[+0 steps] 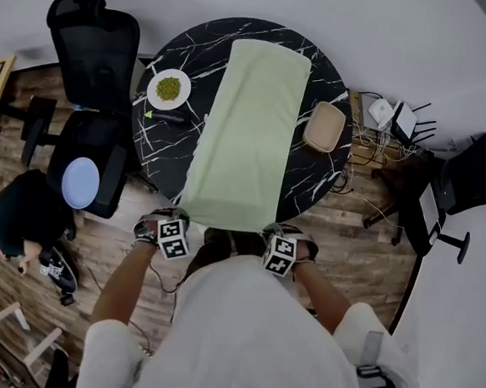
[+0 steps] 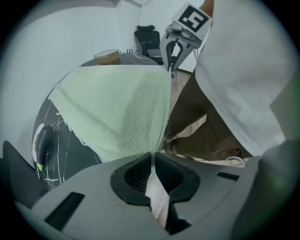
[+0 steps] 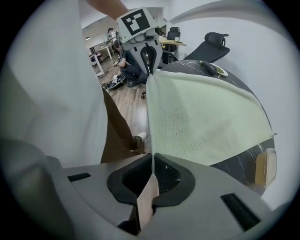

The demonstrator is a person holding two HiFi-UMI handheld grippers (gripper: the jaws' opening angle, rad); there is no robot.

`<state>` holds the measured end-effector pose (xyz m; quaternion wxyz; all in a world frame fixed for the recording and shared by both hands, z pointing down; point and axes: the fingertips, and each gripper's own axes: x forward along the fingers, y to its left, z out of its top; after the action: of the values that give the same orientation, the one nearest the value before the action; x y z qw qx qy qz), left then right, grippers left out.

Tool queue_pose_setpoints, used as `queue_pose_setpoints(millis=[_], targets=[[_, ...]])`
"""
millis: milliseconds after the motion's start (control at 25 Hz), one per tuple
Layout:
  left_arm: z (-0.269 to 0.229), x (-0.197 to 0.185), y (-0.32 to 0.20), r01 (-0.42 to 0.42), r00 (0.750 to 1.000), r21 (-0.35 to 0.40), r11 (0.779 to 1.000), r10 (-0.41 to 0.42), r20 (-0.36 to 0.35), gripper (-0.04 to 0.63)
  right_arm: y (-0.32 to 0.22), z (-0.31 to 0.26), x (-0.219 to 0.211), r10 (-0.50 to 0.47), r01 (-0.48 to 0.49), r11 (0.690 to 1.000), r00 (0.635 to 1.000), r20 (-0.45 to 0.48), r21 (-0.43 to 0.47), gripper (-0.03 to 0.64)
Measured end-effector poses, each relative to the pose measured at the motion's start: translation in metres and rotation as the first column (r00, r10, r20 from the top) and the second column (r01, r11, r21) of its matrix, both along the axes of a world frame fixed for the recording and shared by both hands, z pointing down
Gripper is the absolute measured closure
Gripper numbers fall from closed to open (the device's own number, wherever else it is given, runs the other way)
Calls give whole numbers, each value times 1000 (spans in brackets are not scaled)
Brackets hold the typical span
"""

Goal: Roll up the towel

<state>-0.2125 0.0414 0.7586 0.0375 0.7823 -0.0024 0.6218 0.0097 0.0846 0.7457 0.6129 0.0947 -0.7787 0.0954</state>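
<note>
- Pale green towel (image 1: 250, 130) lies lengthwise across the round black marble table (image 1: 177, 148). Its far end is near the far rim, and its near end hangs just over the rim closest to the person.
- Left gripper (image 1: 180, 219): jaws clenched on the near left corner. In the left gripper view the cloth runs straight into the closed pads (image 2: 152, 157).
- Right gripper (image 1: 273, 233): jaws likewise clamped on the near right corner, with the towel edge pinched between the pads (image 3: 152, 159).
- The near hem is drawn fairly straight between the two grippers; each gripper view shows the other gripper at the opposite corner.
- Beside the towel are a white plate of green food (image 1: 168, 88) and a dark pen-like object (image 1: 168, 116) on the left, and a tan dish (image 1: 325, 126) touching or just beside the right edge.
- Step, as judged: corners secured, no roll formed yet, so the task is at its start.
- Next move calls for lifting the hem, turning it over onto the towel and rolling away from the body. Both hands should move in step so the roll stays square.
- Risk: the tan dish may catch the roll's right end.
</note>
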Motion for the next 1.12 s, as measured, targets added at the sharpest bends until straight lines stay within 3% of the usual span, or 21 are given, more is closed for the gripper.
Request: queue_pose_setpoints(millis=[120,240,400,520,720,960,1120], targets=[[-11,7,30,35,999,-134,990,-39,-29,572,20,-7,10,31,-31,991,1000,-3,-131,609],[-24,14,59,34,998,-284,958,-48,-44,572,39,-11,20,73,-70,965,997,1,-251,609],[-35,17,62,10,999,-318,948,-27,-47,572,39,-23,24,138,-124,952,990,31,-280,609],[-53,18,37,5,998,-271,962,-21,-54,572,13,-47,24,222,-195,949,971,86,-249,609],[-87,28,-36,24,995,-112,993,-34,-91,572,-69,-78,37,396,-385,918,894,210,-96,609],[-82,48,-112,19,998,109,994,-13,-57,572,-139,-75,53,370,-394,911,911,182,119,609],[-74,60,-144,46,998,222,974,-35,-55,571,-155,-63,62,377,-398,903,915,146,161,609]])
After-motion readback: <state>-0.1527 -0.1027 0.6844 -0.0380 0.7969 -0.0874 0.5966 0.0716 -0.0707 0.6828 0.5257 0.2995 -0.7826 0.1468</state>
